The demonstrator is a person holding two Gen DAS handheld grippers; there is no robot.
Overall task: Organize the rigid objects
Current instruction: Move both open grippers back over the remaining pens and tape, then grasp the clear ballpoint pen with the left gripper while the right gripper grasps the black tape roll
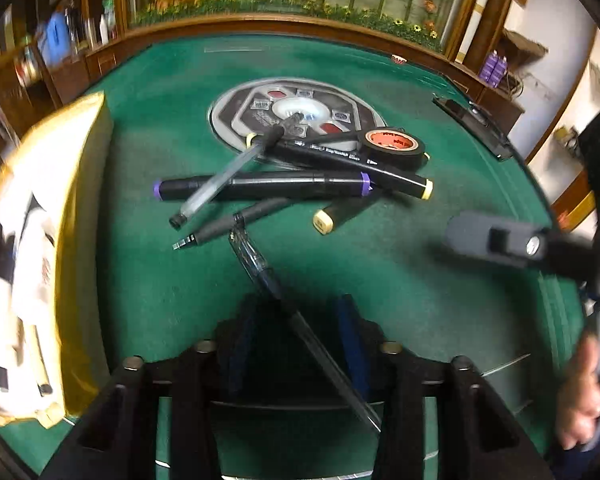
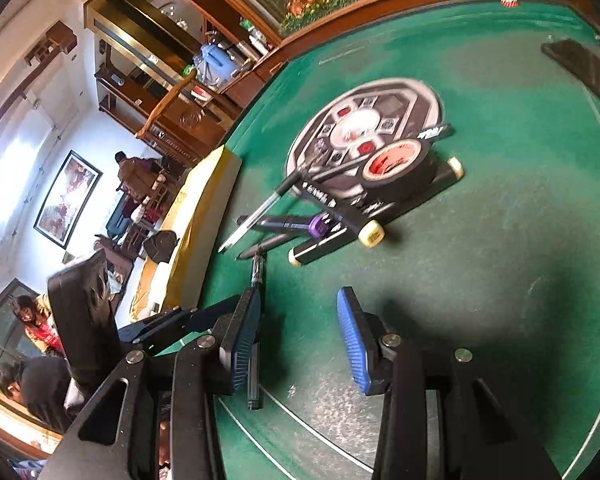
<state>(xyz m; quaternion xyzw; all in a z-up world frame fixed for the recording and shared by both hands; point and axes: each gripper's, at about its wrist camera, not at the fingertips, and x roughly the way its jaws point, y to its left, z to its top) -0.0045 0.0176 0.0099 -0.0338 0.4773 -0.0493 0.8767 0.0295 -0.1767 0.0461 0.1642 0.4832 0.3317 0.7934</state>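
Note:
My left gripper [image 1: 300, 300] is shut on a dark, clear-barrelled pen [image 1: 260, 268], which lies slantwise between the blue pads, its tip toward a pile on the green felt. The pile holds a purple-capped marker [image 1: 260, 186], a yellow-capped marker [image 1: 360, 160], a clear pen [image 1: 220, 176], a grey pen [image 1: 236, 224], a short yellow-ended marker [image 1: 332, 216] and a black tape roll [image 1: 394, 146]. My right gripper [image 2: 298, 296] hovers open over bare felt, short of the pile, nothing between its pads. The held pen [image 2: 255, 280] runs beside its left finger. The tape roll [image 2: 396, 164] rests on the markers.
A round grey panel [image 1: 236, 120] is set in the table's middle, under the pile's far side. A yellow and white box [image 1: 80, 200] stands along the left edge. A black tray [image 1: 476, 124] lies far right. A hand [image 1: 580, 392] grips the right tool. People [image 2: 28, 380] sit off the table.

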